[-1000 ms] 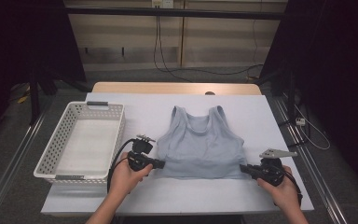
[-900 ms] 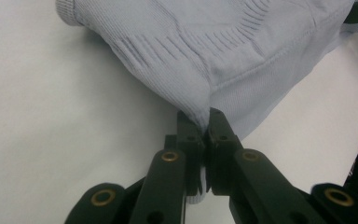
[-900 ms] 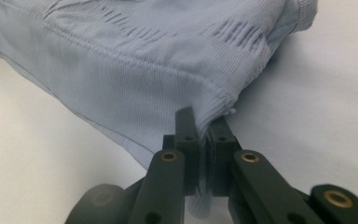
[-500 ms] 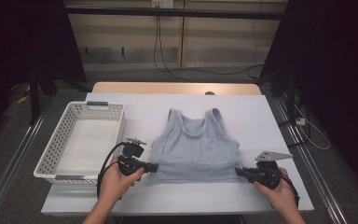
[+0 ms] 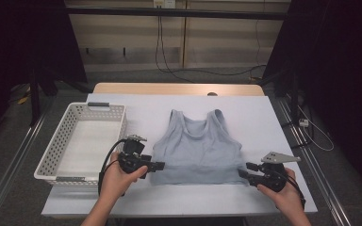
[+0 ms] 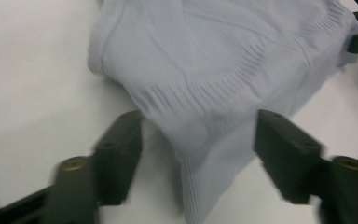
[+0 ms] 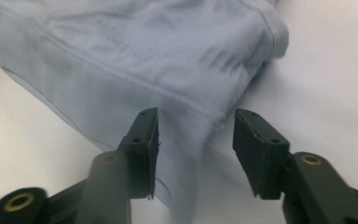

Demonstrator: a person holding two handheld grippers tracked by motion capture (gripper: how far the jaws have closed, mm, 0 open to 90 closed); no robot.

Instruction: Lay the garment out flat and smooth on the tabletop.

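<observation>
A pale grey-blue sleeveless top (image 5: 195,148) lies flat on the white table (image 5: 245,113), straps pointing away from me. My left gripper (image 5: 159,165) is at its near-left hem corner and my right gripper (image 5: 241,172) at its near-right hem corner. In the left gripper view the hem corner (image 6: 200,186) lies between the jaws of the left gripper (image 6: 198,133), which have just been opening and stand off the cloth. In the right gripper view the other corner (image 7: 186,154) sits between the spread jaws of the right gripper (image 7: 196,128), also just opened.
A white plastic basket (image 5: 52,153) with nothing in it stands on the table's left side, close to my left hand. A wooden strip (image 5: 179,88) runs along the far edge. Cables lie on the floor beyond and to the right.
Both grippers drew the top a little toward the near edge, then their jaws opened and let go of the hem corners.
</observation>
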